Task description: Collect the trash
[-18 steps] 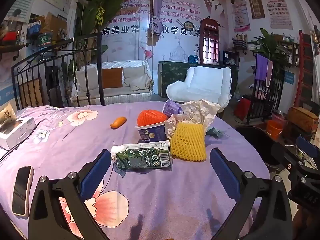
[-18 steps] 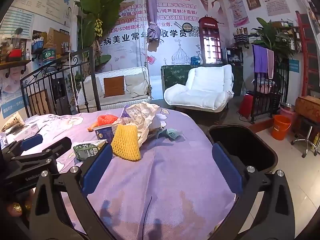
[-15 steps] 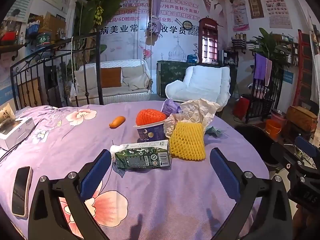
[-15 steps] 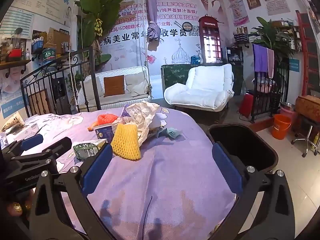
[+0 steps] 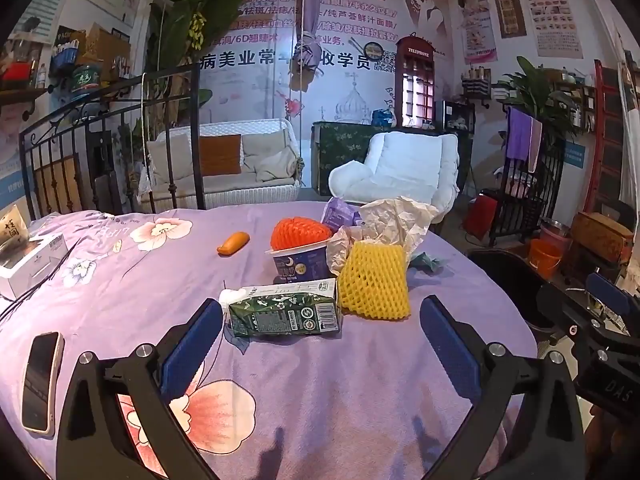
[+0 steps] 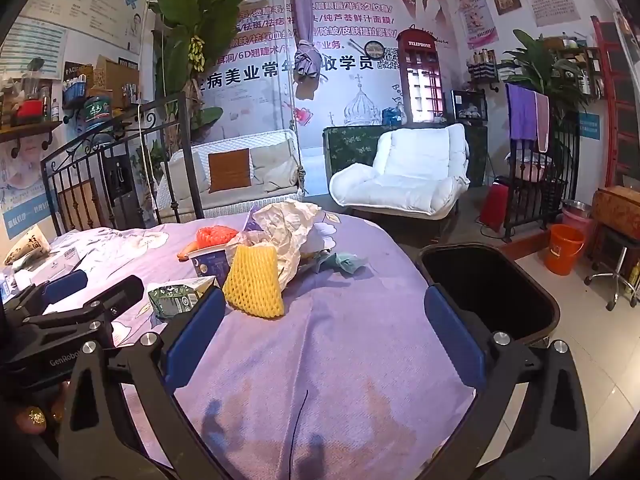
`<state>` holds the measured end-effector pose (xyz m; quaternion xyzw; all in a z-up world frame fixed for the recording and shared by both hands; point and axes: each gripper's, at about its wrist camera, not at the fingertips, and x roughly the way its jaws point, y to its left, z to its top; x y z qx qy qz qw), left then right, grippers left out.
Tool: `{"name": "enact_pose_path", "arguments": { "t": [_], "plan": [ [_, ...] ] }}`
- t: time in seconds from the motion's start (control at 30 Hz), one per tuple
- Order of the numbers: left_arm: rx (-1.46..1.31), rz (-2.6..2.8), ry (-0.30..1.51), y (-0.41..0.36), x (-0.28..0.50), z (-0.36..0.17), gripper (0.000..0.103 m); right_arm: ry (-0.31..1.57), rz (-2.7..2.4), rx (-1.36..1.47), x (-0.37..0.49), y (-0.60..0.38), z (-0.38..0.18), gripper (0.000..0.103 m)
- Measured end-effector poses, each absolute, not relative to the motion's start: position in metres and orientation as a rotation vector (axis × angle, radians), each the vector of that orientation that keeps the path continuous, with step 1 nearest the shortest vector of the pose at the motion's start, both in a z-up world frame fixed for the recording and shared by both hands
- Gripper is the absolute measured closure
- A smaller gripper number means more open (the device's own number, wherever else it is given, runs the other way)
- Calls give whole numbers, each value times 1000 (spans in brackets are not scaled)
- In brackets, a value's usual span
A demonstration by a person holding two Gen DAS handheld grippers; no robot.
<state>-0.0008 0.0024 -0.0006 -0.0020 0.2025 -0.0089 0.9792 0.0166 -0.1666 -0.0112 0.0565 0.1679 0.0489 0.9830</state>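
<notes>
Little differs from the frames half a second back: in the left wrist view the trash sits a touch lower and nearer, nothing on the table has shifted, and the left gripper (image 5: 320,340) keeps its jaws spread wide, grasping nothing. Just ahead of its left finger lies a flattened green carton (image 5: 286,312) with a barcode and small print too fine to read. Beside the carton leans a yellow foam net (image 5: 374,280), and behind them stands a blue cup (image 5: 302,266) with a moon on its label and an orange foam net (image 5: 300,232) on top. Crumpled white paper (image 5: 394,220) lies behind the yellow net, and a small orange piece (image 5: 233,243) rests apart to the left. A phone (image 5: 40,380) lies face up on the purple flowered tablecloth (image 5: 340,400). A red phone-booth cabinet (image 5: 415,84) on the far wall reads "TELEPHONE".

Seen from the right wrist, the picture matches the earlier one almost exactly. The right gripper (image 6: 320,332) also stays fully released and empty, above bare cloth. The same heap of trash lies ahead to its left, the yellow net nearest its left finger. A black bin (image 6: 548,312) stands open at the table's right edge. The left gripper's body, at the left, shows the letters "GenRobo".
</notes>
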Motion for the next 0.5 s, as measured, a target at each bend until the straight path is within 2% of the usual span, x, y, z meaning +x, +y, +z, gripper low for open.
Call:
{"name": "enact_pose_path", "arguments": {
  "t": [0.5],
  "plan": [
    [-4,-21,418,3,1,-3,5,340,101,115,18,-166,-12,4]
  ]
}}
